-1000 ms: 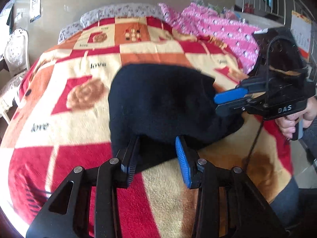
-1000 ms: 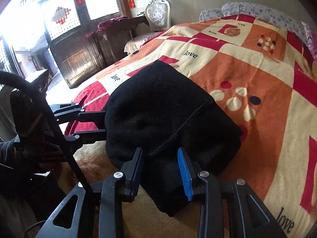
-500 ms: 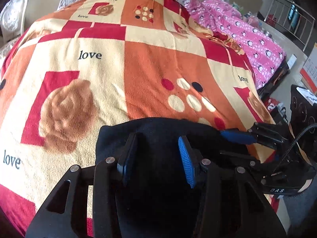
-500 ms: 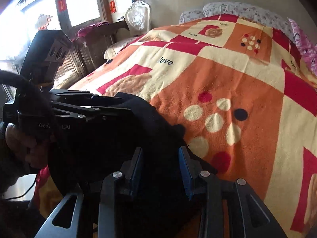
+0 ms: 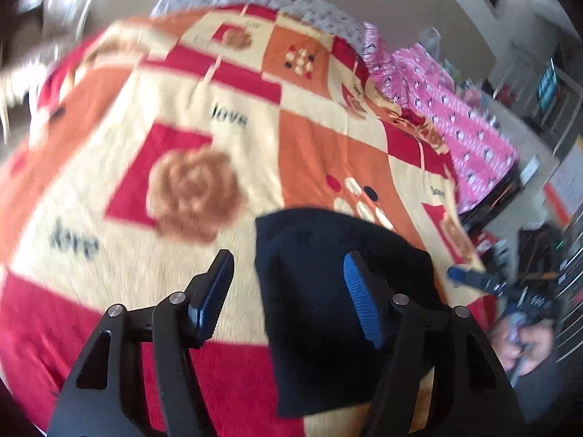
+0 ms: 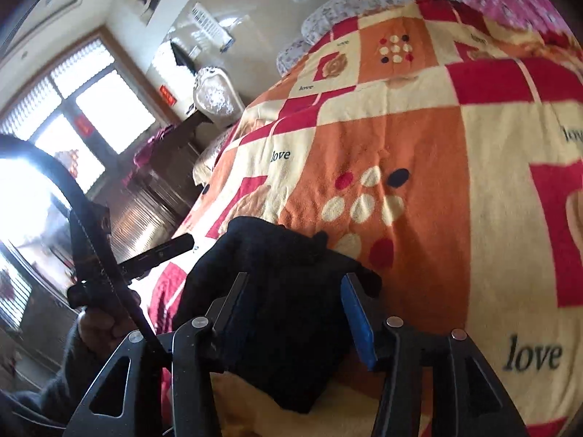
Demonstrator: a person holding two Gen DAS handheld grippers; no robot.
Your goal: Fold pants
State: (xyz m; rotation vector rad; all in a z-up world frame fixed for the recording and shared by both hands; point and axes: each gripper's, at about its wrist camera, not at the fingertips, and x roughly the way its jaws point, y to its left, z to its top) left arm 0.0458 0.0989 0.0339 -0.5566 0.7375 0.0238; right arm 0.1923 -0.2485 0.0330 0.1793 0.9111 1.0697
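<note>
On the left, the left gripper (image 5: 288, 296): fingers spread wide, nothing clamped, poised over the left edge of the black pants (image 5: 339, 291), probably freed so the bundle can settle. At centre, one pair of pants only, lying as a compact dark bundle on the patterned blanket (image 5: 182, 116) near the bed's front edge; seemingly already folded down, likely close to finished. On the right, the right gripper (image 6: 295, 309): fingers likewise apart, straddling the bundle's near corner without pinching cloth, perhaps ready to press or tidy it. Beyond, toward the right side of the bed, one pink quilt (image 5: 444, 109), well apart from the bundle. Count: two grippers, one garment, one blanket, one quilt.
</note>
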